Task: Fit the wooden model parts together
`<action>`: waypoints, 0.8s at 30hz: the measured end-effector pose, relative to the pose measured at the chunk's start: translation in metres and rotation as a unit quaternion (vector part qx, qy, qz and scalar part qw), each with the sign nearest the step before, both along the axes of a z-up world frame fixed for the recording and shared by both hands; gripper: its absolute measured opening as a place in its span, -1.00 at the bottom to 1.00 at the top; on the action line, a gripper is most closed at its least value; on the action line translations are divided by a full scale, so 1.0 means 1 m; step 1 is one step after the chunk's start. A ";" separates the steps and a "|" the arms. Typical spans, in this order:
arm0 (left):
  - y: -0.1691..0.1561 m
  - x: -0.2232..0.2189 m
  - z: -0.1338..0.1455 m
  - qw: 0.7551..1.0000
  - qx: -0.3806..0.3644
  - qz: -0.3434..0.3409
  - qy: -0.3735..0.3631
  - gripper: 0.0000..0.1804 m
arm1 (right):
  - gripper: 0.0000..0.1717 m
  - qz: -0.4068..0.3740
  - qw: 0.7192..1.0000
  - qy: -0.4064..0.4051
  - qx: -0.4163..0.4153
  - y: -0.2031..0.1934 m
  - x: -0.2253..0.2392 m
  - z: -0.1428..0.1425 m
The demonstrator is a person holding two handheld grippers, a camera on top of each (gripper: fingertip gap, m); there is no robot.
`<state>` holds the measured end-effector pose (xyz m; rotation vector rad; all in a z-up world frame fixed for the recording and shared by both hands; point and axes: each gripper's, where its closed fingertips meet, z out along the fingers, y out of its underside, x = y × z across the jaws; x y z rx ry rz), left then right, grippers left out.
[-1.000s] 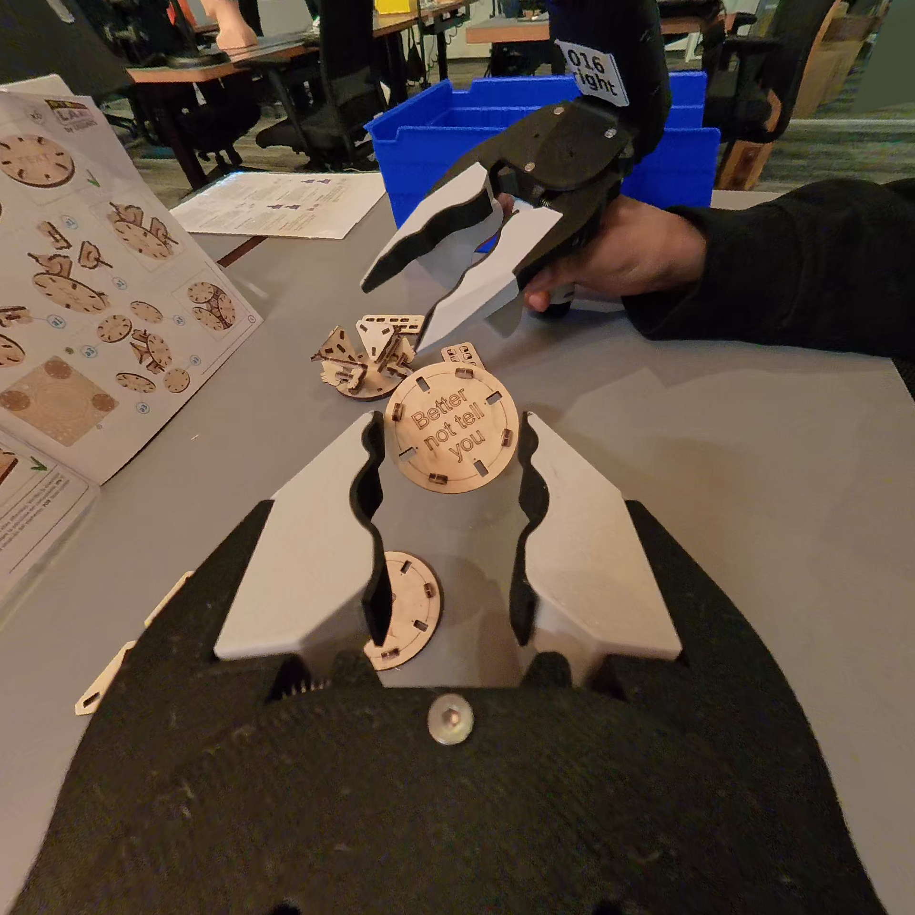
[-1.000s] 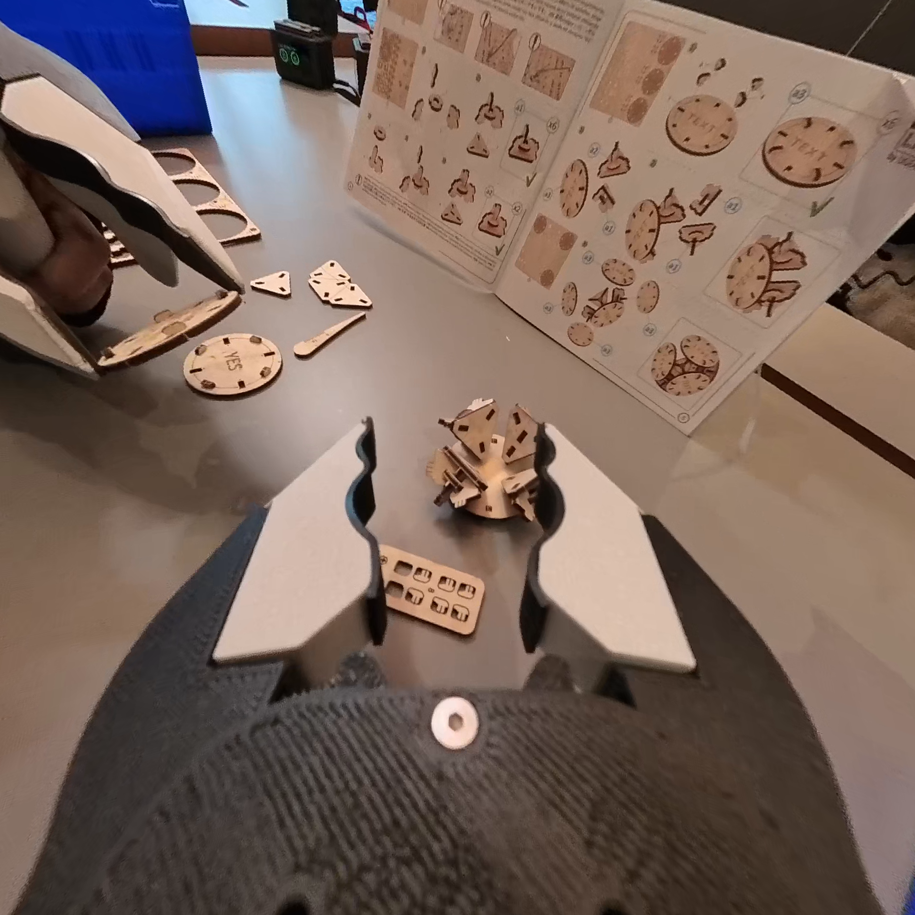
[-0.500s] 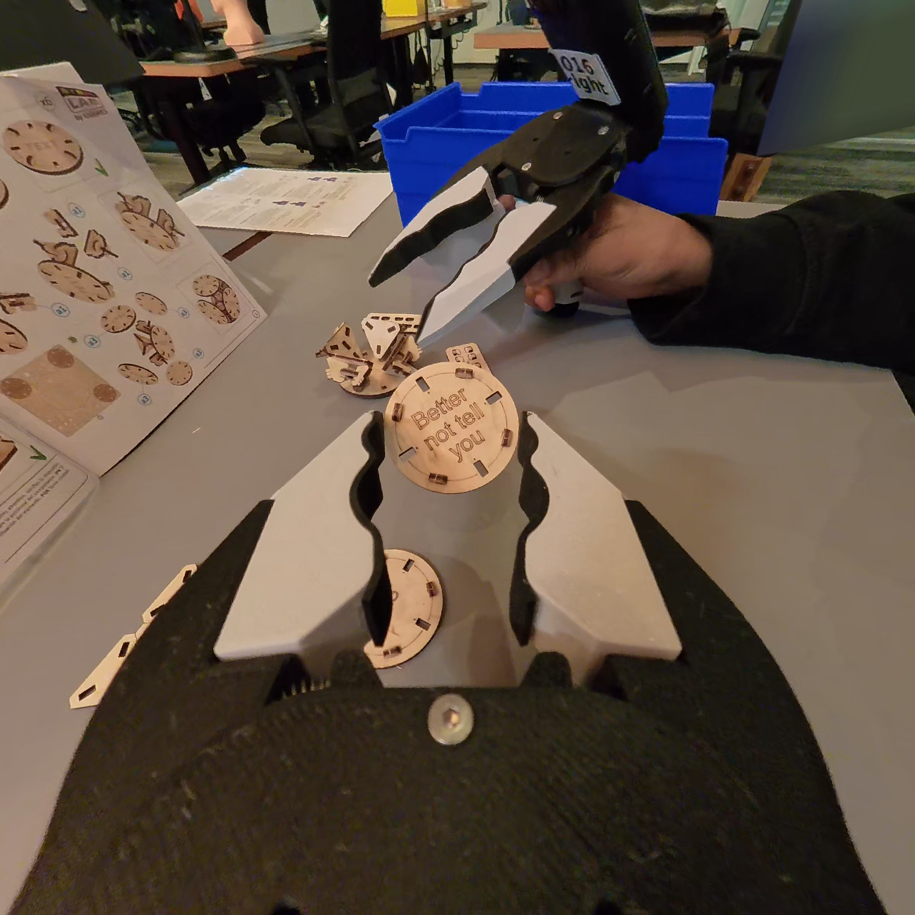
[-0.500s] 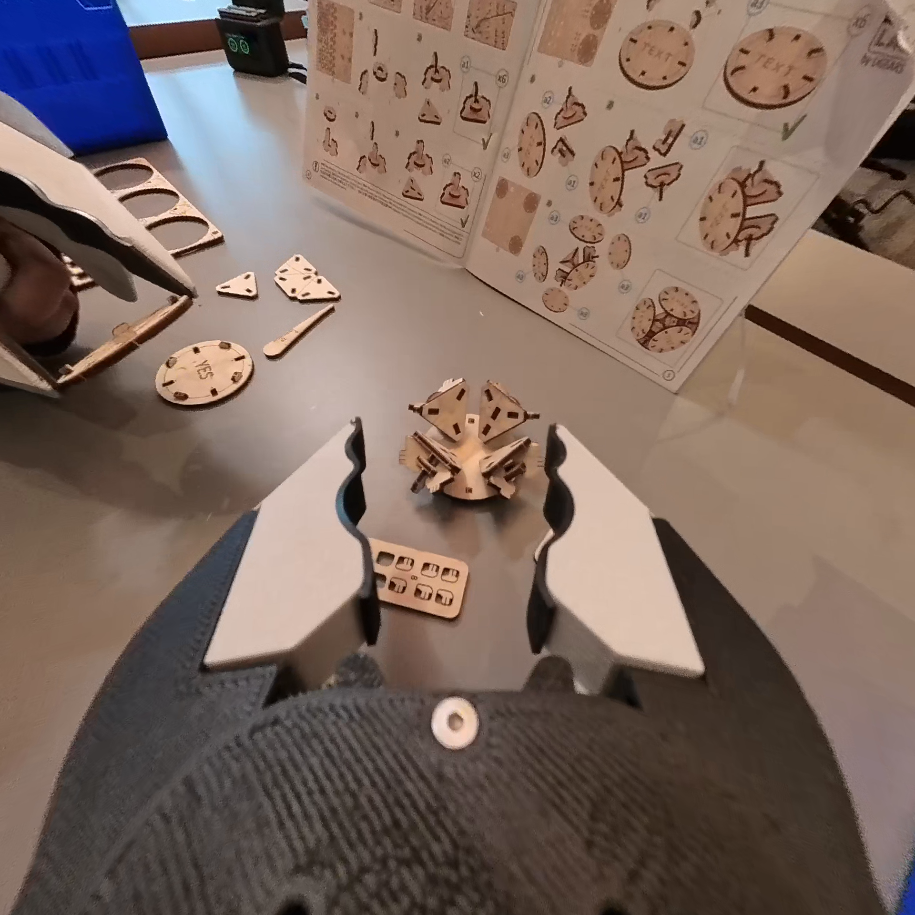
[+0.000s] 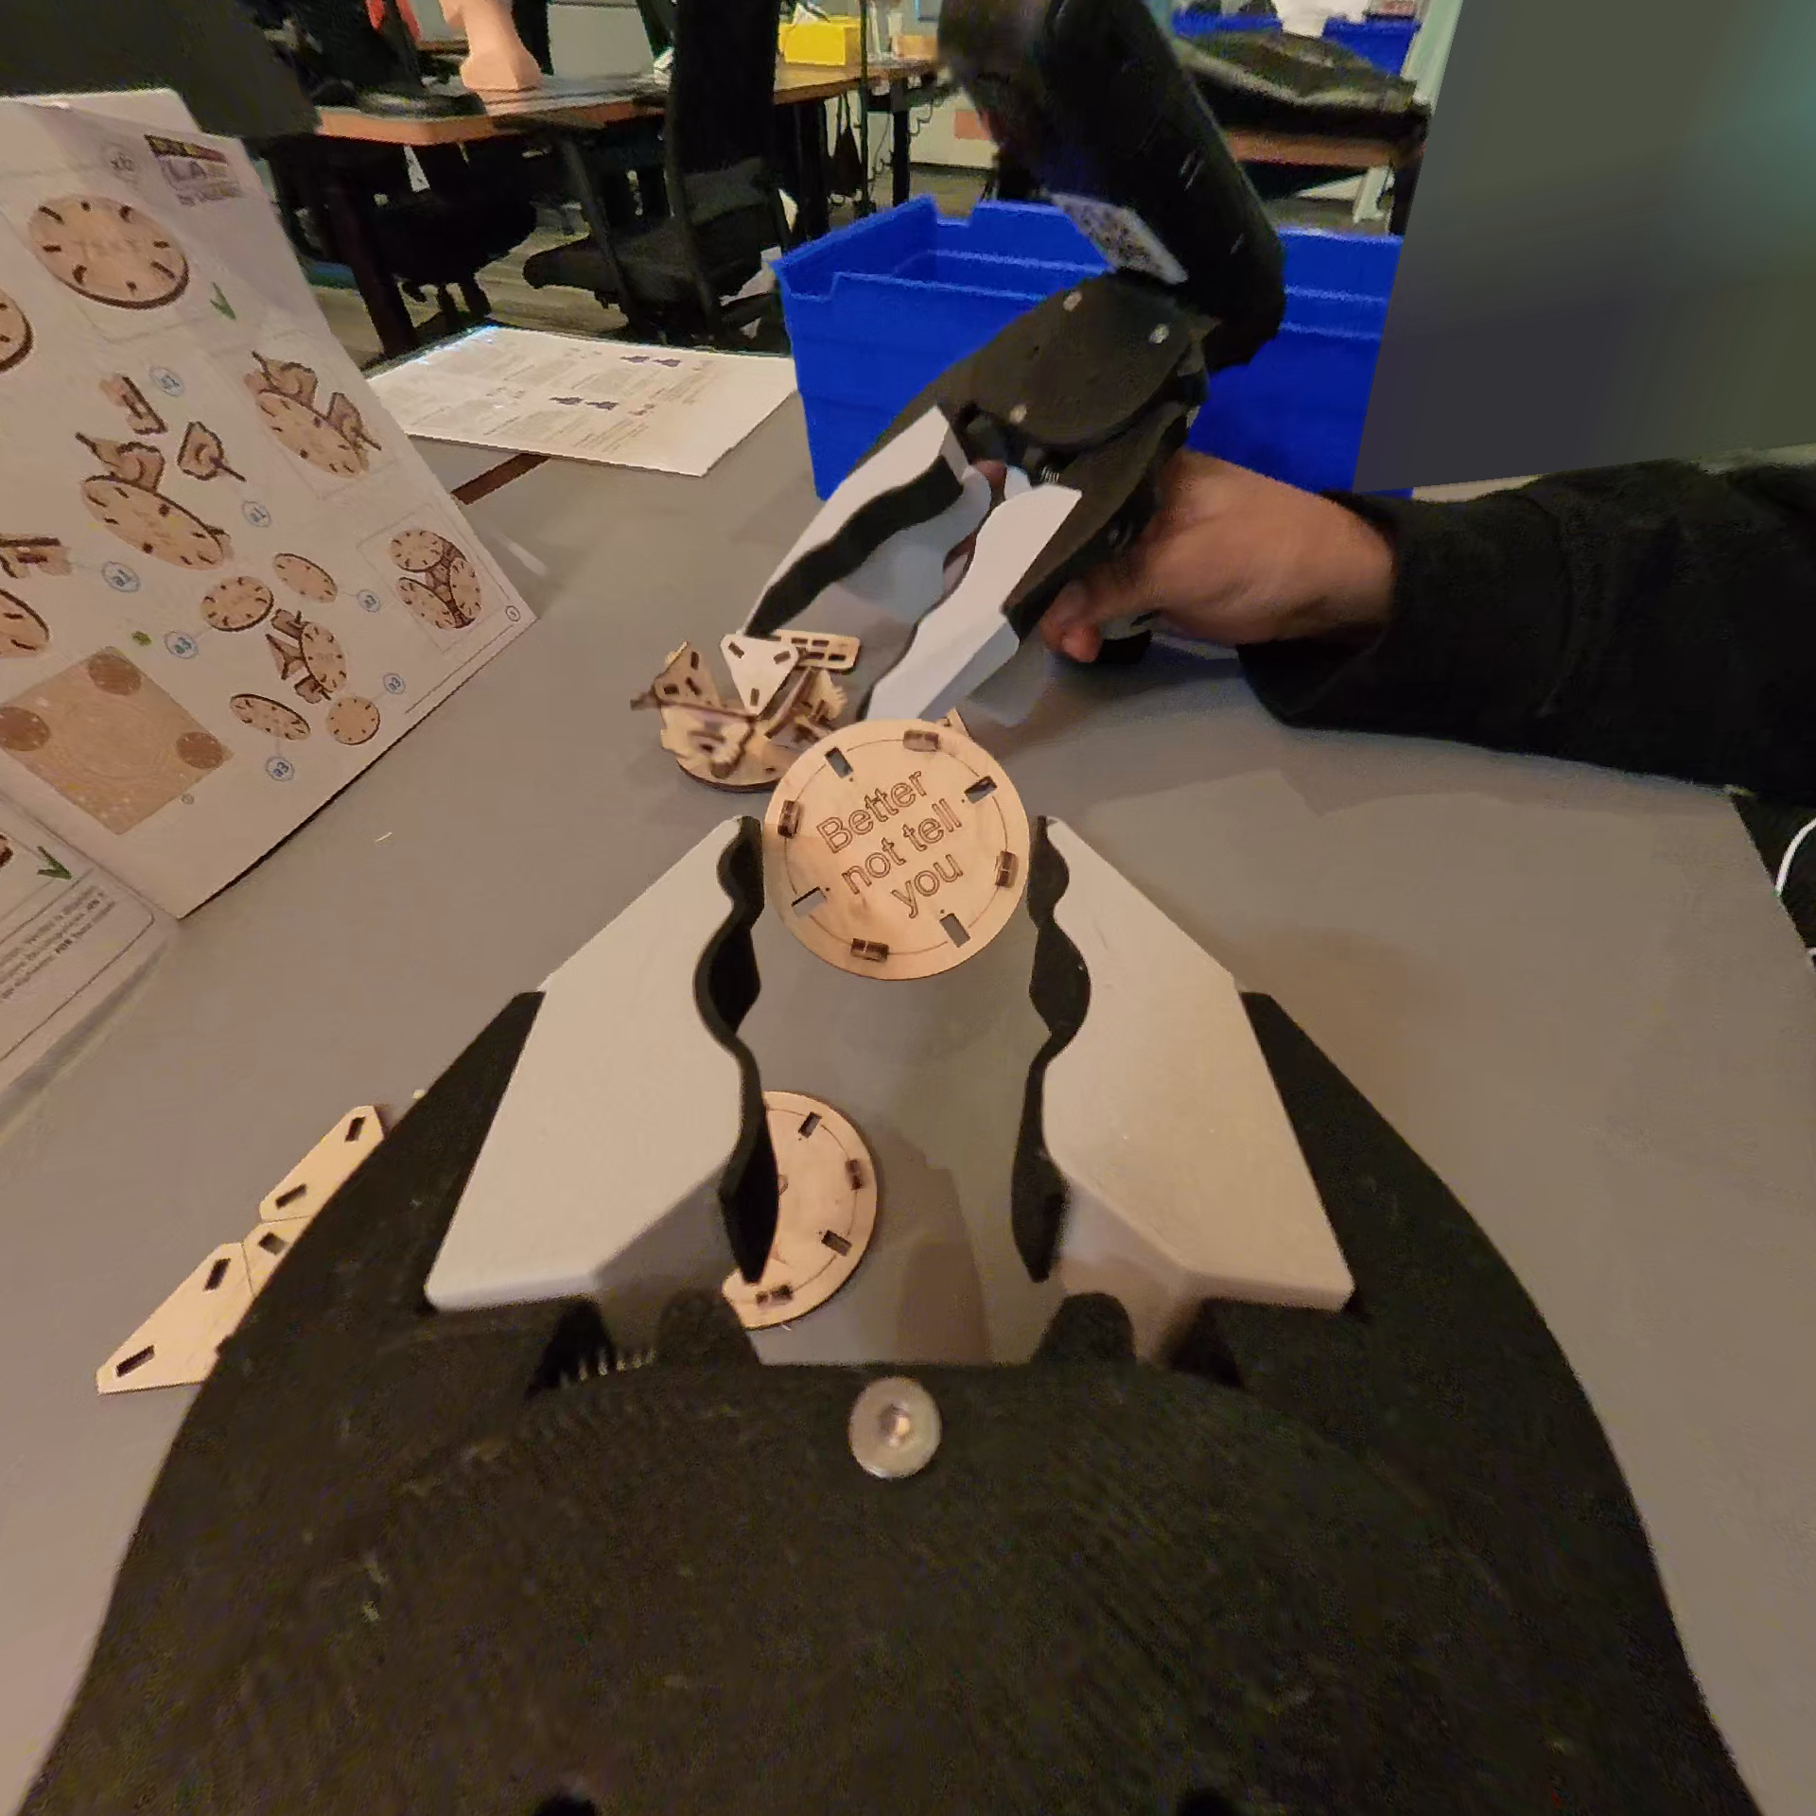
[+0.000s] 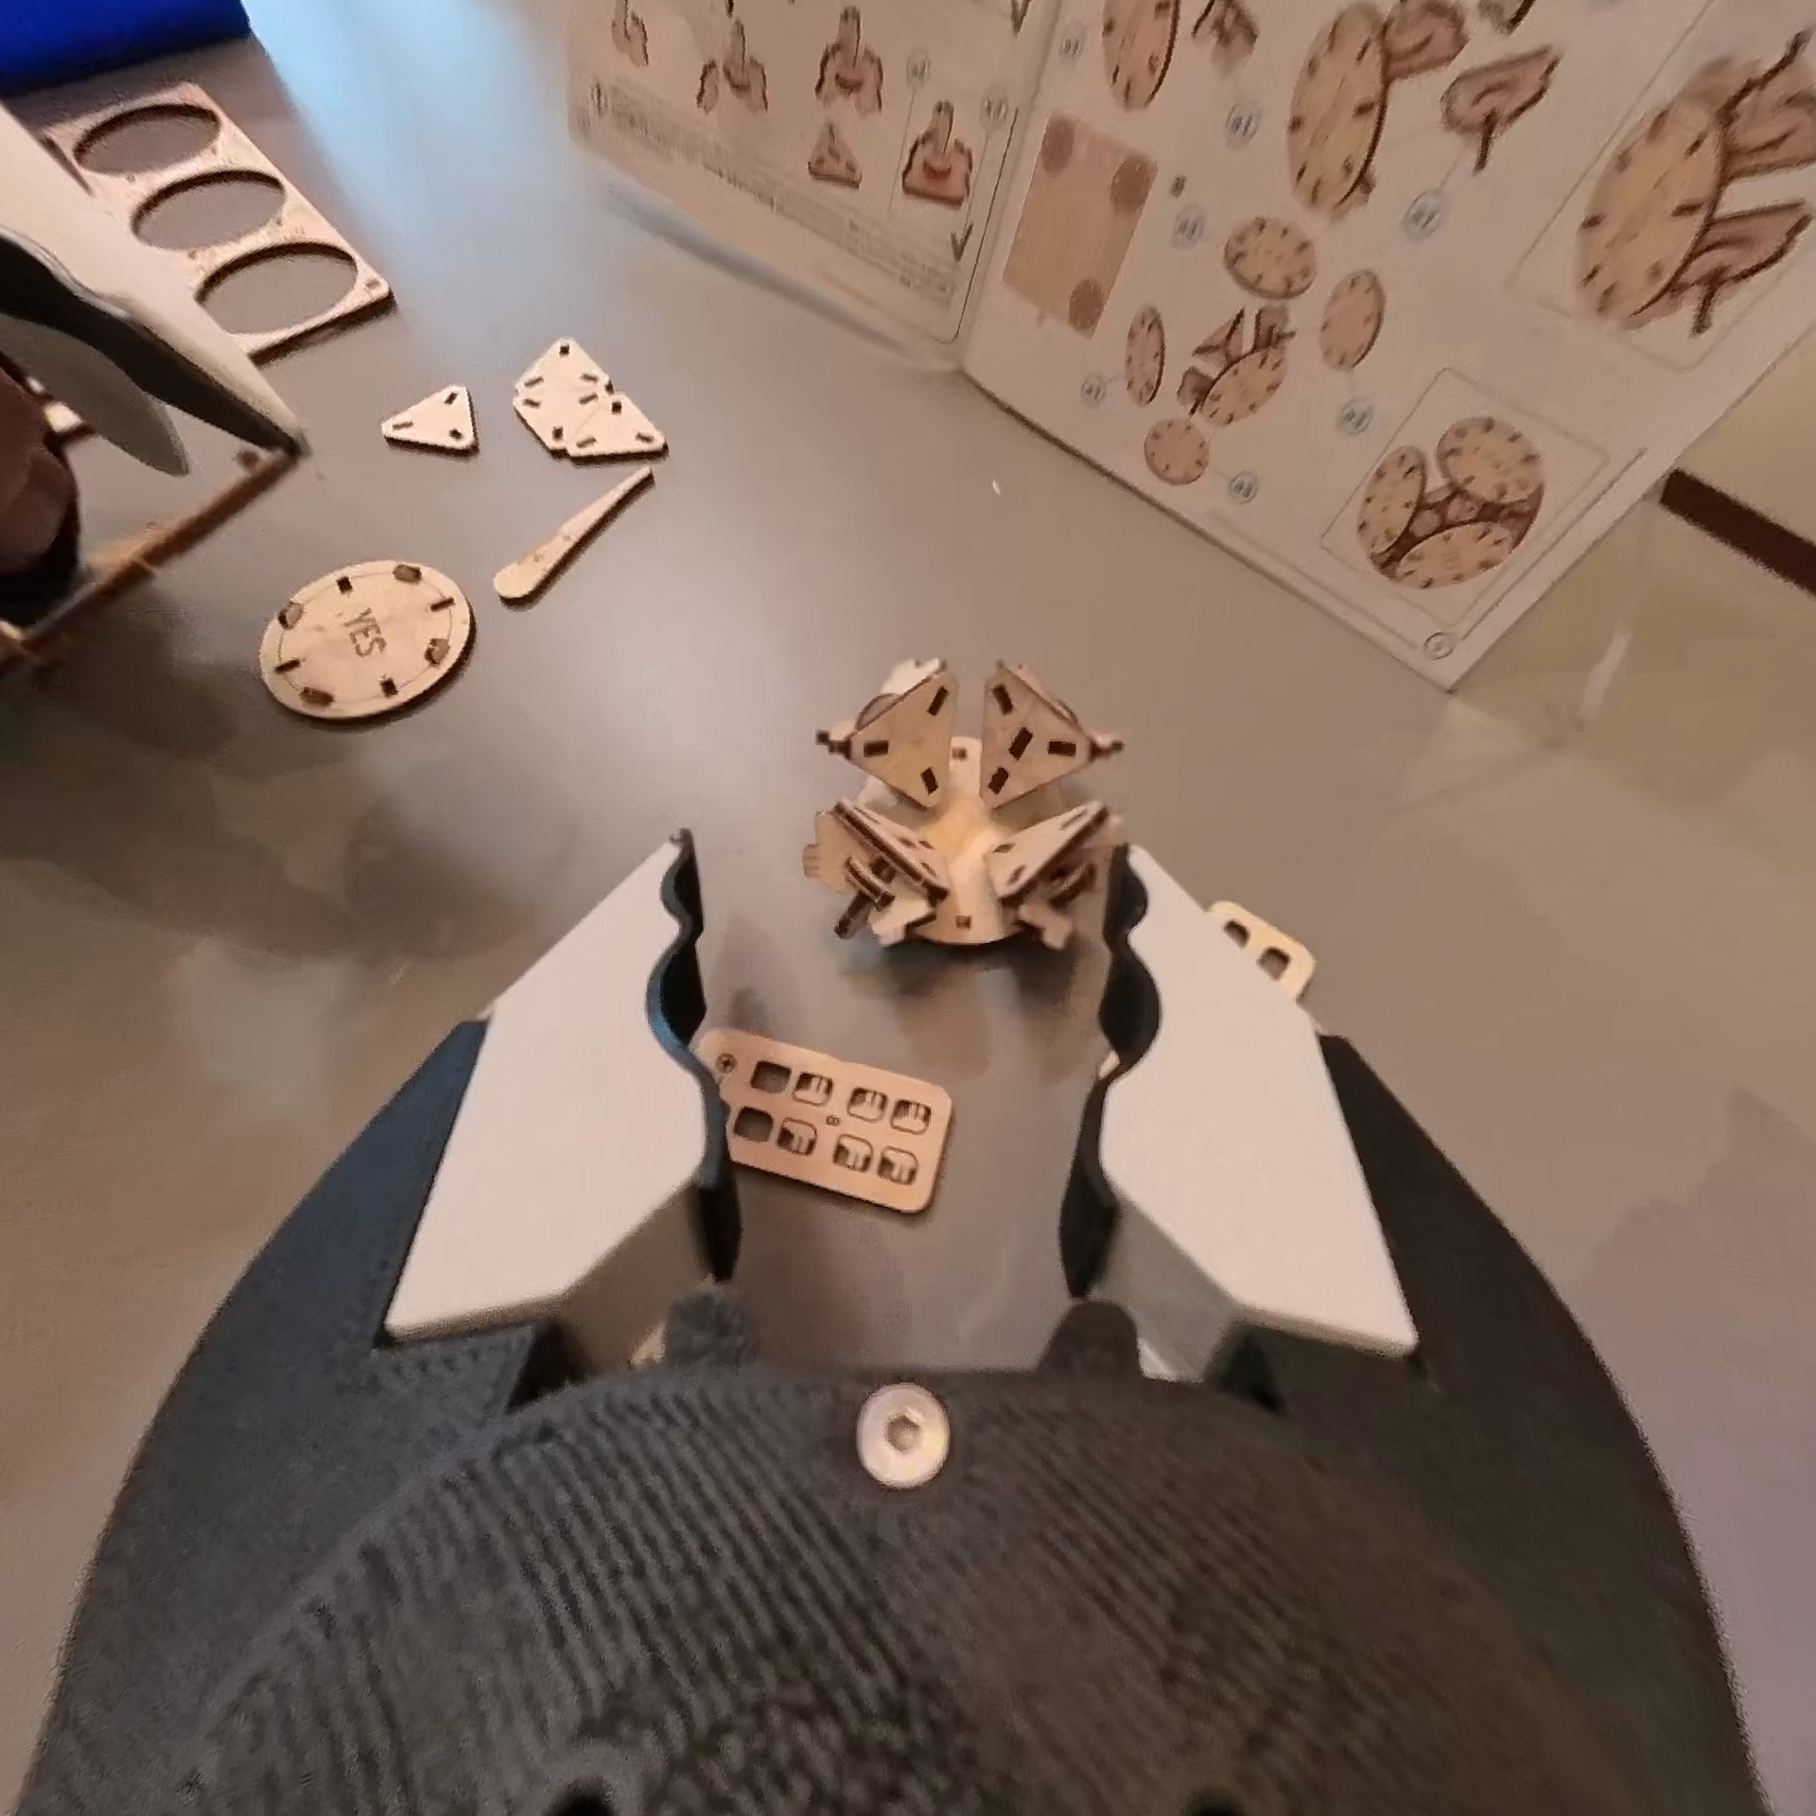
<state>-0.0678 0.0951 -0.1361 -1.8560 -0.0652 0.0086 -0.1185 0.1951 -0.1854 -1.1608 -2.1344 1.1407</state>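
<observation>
Grey table (image 5: 1376,983) is seen bare to the right of the left gripper (image 5: 894,865), as far as its right edge, where a dark sleeve (image 5: 1572,629) lies across it. To the left, room is closed off by a propped instruction sheet (image 5: 197,491), whose lower edge rests on the table.

A round wooden disc (image 5: 896,850) with engraved writing is held edgewise between the left gripper's pads, raised and tilted above the table; the jaws are parted only by the disc's width and both pads are pressed against its rim. A second disc (image 5: 811,1209) lies flat below, partly hidden by the left finger. Flat triangular pieces (image 5: 236,1268) lie at the gripper's left.

The right gripper (image 6: 904,875) is held wide open with nothing gripped. A part-built wooden assembly (image 6: 968,816) of triangular plates on a round base stands on the table at its fingertips, close to the right pad; whether it is touched cannot be told. A small slotted card (image 6: 835,1130) lies flat between the fingers, and another slotted piece (image 6: 1263,948) shows beyond the right finger.

Further left in the right wrist view lie loose triangles (image 6: 580,413), a pointed wooden sliver (image 6: 570,536) and a sheet with round cut-outs (image 6: 226,226).

A blue bin (image 5: 884,324) stands at the far edge behind the right gripper; its contents cannot be seen. A flat printed paper (image 5: 580,393) lies beside it.
</observation>
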 end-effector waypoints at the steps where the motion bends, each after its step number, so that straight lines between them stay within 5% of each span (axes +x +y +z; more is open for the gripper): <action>1: -0.001 -0.002 0.001 1.000 0.005 0.004 -0.006 -0.43 | -0.04 0.000 1.000 -0.012 0.003 0.000 0.000 -0.004; 5: -0.004 -0.008 0.005 0.999 0.021 0.013 -0.027 -0.43 | -0.03 -0.009 0.999 -0.044 0.019 0.002 -0.002 -0.015; 11: -0.004 -0.010 0.006 0.999 0.027 0.015 -0.036 -0.43 | -0.31 -0.002 0.998 -0.059 0.031 0.000 -0.001 -0.021; 24: -0.007 -0.014 0.013 0.996 0.054 0.018 -0.070 -0.43 | -0.32 0.030 0.997 -0.060 0.029 -0.009 0.008 -0.022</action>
